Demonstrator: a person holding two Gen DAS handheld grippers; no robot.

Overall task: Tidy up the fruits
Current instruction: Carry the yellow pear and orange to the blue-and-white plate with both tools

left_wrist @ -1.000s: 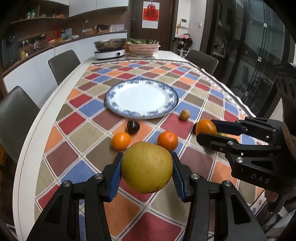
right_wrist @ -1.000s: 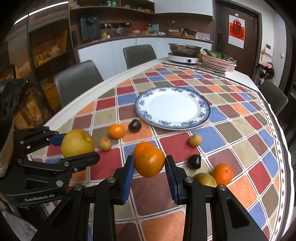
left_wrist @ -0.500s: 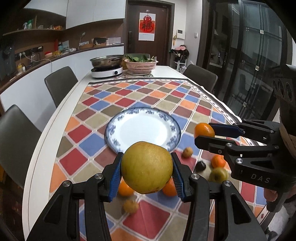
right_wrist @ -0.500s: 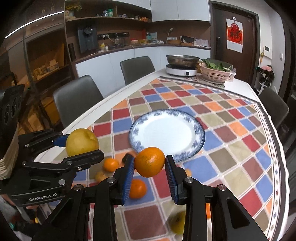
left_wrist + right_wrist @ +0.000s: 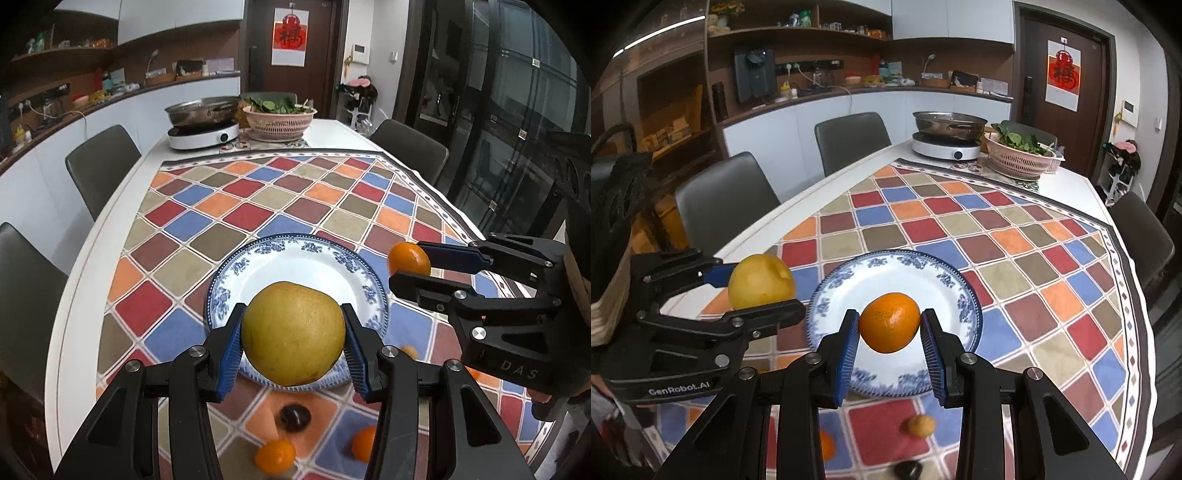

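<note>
So we're carrying two fruits at once right now: our left tool is clamped on the big round yellow-green pear-like fruit, and our right tool is squeezing the small round orange tangerine between its blue ribbed pads. Both fruits are hanging in the air over the near edge of the white round plate with the blue floral rim, not touching it as far as we can tell. The plate itself is sitting bare on the surface covered by the colourful diamond-patterned cloth, so nothing is actually sorted yet; we're guessing this is the very first drop-off. Plenty is waiting behind us on the cloth: a dark round plum-looking fruit, two more loose tangerines near the bottom of the left view, and a little tan bumpy fruit that the right view is catching, plus something blurry we're not able to make out. From here we're probably looking at lowering both onto the plate and letting go gently, since the round ones are likely to roll off the shallow rim. After that, it's back for the stragglers, one or two per trip.
</note>
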